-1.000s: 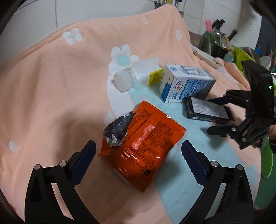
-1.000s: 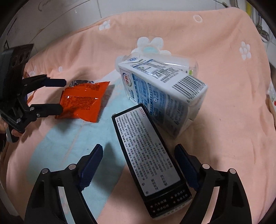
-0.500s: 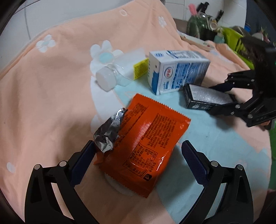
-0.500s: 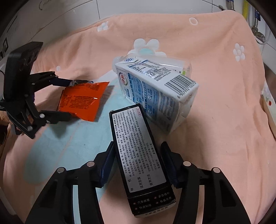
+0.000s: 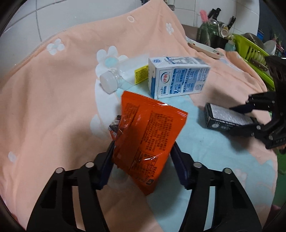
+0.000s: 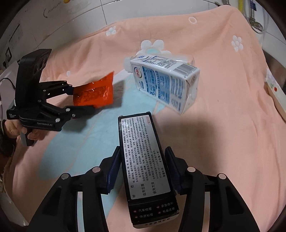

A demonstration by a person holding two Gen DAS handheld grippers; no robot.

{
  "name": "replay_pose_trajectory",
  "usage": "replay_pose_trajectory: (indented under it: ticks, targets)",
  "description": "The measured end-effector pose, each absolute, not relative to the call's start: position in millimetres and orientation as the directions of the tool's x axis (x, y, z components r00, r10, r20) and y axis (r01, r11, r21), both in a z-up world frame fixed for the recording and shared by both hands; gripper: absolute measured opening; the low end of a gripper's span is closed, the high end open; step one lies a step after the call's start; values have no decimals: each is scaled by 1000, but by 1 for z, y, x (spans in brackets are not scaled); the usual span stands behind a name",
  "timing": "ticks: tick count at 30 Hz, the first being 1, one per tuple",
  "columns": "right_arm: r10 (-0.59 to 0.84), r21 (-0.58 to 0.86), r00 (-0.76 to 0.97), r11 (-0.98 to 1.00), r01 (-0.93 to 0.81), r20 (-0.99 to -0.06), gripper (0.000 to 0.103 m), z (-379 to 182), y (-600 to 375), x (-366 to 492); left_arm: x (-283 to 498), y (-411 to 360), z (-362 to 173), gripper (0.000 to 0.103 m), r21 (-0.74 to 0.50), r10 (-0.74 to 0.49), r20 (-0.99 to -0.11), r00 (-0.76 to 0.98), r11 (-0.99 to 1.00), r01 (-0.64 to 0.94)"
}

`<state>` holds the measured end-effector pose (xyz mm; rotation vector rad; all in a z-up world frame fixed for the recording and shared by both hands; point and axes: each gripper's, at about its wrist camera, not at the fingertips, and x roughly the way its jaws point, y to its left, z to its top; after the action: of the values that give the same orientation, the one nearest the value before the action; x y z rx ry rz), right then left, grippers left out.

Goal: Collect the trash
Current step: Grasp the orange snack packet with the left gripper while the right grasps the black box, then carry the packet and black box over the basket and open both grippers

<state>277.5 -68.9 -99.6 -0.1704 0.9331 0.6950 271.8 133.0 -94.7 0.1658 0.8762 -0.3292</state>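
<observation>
My left gripper is shut on an orange snack packet and holds it lifted off the peach towel; the packet also shows in the right wrist view, as does the left gripper. My right gripper is shut on a black box with a silver label, raised above the towel; the box and right gripper show at the right of the left wrist view. A white-and-blue milk carton and a clear plastic bottle lie on the towel.
A peach towel with white flowers covers the surface. At the back right are a green dish rack, a utensil holder and a white spoon rest. A tiled wall stands behind.
Both grippers have closed: the left on the orange packet, the right on the black box. Both objects have been lifted off the towel.
</observation>
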Motion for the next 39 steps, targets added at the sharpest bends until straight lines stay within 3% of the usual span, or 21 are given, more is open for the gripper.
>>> replay_pose_trajectory:
  ticks: [5, 14, 24, 39]
  targets:
    - [488, 178, 404, 779, -601, -774, 48, -98, -79, 256, 254, 129, -86, 42, 12, -201, -763, 614, 946, 324]
    - [511, 202, 452, 795, -572, -731, 47, -81, -111, 209, 216, 117, -67, 41, -44, -242, -735, 634, 949, 312]
    - [472, 206, 531, 851, -483, -704, 47, -73, -168, 156, 167, 58, -45, 41, -61, -335, -695, 636, 909, 413]
    - [256, 172, 643, 966, -192, -722, 48, -81, -307, 81, 121, -73, -47, 41, -106, -519, -673, 526, 772, 626]
